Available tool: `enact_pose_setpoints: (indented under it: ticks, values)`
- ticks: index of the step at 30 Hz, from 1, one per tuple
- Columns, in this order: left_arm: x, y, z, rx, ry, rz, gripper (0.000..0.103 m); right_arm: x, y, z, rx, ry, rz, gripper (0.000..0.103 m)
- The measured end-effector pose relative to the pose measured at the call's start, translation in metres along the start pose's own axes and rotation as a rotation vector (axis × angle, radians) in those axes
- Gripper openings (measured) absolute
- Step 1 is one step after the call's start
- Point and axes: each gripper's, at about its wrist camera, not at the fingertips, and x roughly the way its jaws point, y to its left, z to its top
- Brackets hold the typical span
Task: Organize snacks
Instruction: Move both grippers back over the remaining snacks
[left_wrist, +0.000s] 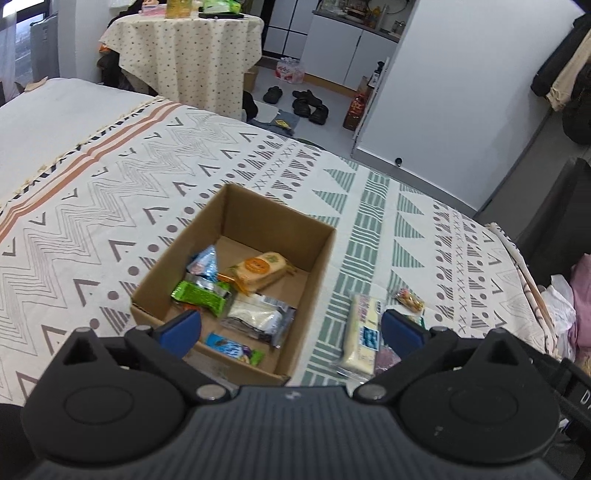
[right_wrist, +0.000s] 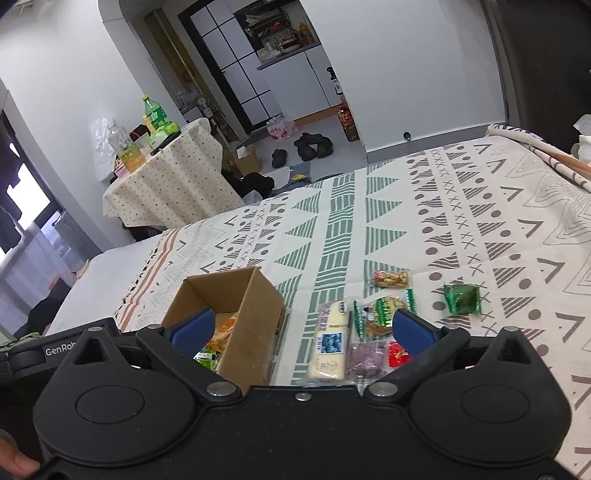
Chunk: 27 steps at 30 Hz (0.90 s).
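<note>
I see even, soft indoor light with weak shadows. The window is overexposed at the left. Both fisheye views bend strongly at the edges, and far parts look slightly blurred.

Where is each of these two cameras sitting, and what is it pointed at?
Left wrist: on the left claw, looking down into the cardboard box of snacks; its open blue fingers show.
Right wrist: on the right claw, facing loose snacks beside the box; a fingertip shows.
Shared: box, white snack bar, patterned cloth.
</note>
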Motion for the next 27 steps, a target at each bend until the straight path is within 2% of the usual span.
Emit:
enact_pose_setpoints:
  ticks: [7, 14, 20, 24, 27]
  values:
    - [0.006, -0.022, -0.009, 0.038, 0.036, -0.005, 0.103, -0.011, -0.026, 0.005, 0.028, -0.01, 0.002, 0.103]
    - [0.013, -0.04, -0.018, 0.064, 0.055, -0.011, 0.103, -0.017, -0.054, 0.007, 0.071, -0.014, -0.036, 0.103]
    - [0.023, -0.055, -0.024, 0.076, 0.088, -0.009, 0.103, -0.016, -0.074, 0.008, 0.099, -0.015, -0.056, 0.103]
    - [0.029, -0.07, -0.028, 0.12, 0.089, -0.043, 0.103, -0.013, -0.091, 0.006, 0.141, -0.007, -0.071, 0.103]
    - [0.037, -0.078, -0.031, 0.117, 0.092, -0.037, 0.103, -0.01, -0.099, 0.004, 0.16, 0.003, -0.08, 0.103]
